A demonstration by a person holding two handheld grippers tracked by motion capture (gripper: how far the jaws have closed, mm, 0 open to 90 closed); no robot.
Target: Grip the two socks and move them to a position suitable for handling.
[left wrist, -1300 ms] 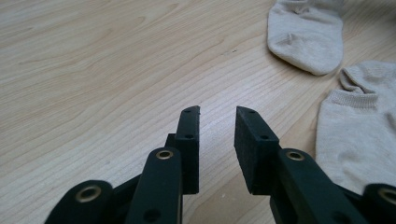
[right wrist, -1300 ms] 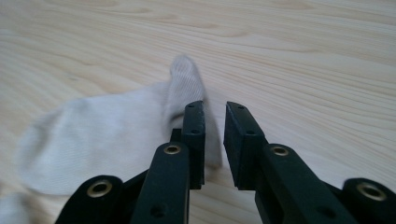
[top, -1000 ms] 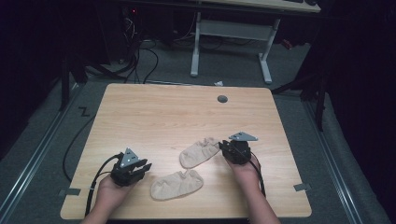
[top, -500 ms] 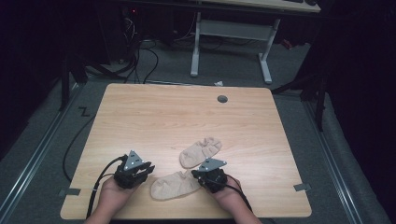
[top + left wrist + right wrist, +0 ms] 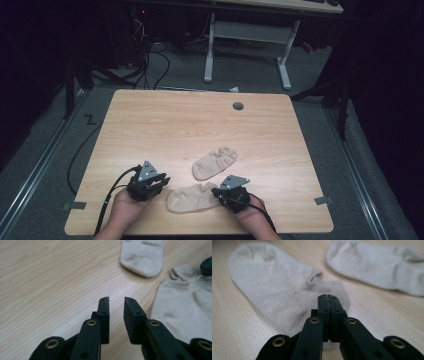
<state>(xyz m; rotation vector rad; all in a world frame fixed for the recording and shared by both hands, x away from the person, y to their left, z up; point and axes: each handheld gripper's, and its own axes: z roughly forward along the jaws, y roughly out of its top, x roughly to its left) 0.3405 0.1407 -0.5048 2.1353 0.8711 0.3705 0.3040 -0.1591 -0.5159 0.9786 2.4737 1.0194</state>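
Near sock (image 5: 191, 198): beige, flat on worktop (image 5: 165, 125); right tool (image 5: 328, 296) over its cuff end, jaws pressed together, pinch unclear. Left tool (image 5: 116, 299): jaws slightly spread, nothing between.

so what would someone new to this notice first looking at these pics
Two beige ankle socks on the wooden table: the near sock lies flat by the front edge, the far sock just beyond it, angled and apart. The right gripper, jaws pressed together, sits at the near sock's cuff end; whether fabric is pinched I cannot tell. The left gripper, jaws slightly apart and empty, rests on bare wood beside the sock's toe end.
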